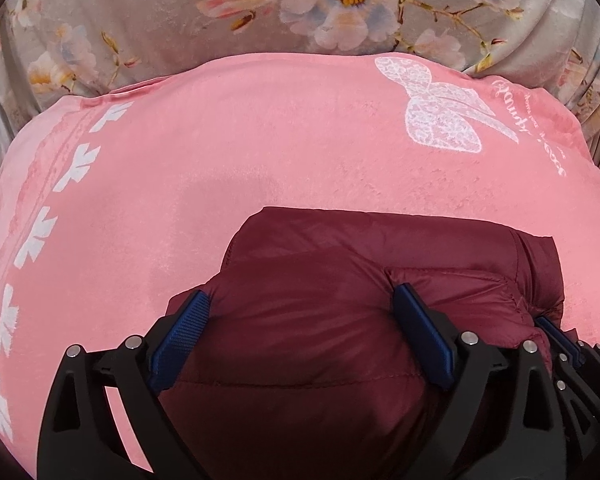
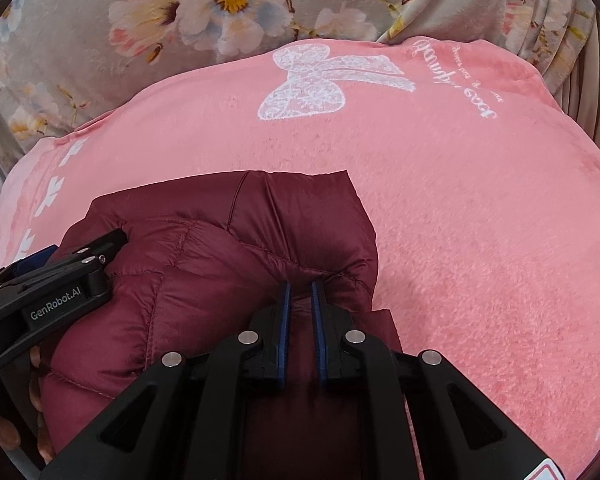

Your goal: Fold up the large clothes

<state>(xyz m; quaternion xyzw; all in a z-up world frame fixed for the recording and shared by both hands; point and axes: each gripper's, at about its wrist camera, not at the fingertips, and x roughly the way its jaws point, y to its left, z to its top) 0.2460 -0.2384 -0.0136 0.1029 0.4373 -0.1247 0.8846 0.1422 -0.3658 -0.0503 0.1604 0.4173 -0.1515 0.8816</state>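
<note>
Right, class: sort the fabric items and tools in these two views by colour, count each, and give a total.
Maroon: 1, the puffer jacket
Pink: 1, the bow-print blanket
Grey floral: 1, the bed cover
Black and blue: 2, the left gripper and right gripper
Total: 5

Maroon puffer jacket (image 2: 204, 280) bulging between both grippers, blocking near side; pink blanket (image 2: 479, 240) lying open beyond and rightward; floral bedding (image 1: 160, 32) rising behind.

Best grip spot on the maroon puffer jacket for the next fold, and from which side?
Take the maroon puffer jacket at its thin far hem corner, coming in low from the right over the pink blanket. That edge lies flat and single-layered; the near bulk is puffy. The right claw is nearest; the left claw straddles padding.
</note>
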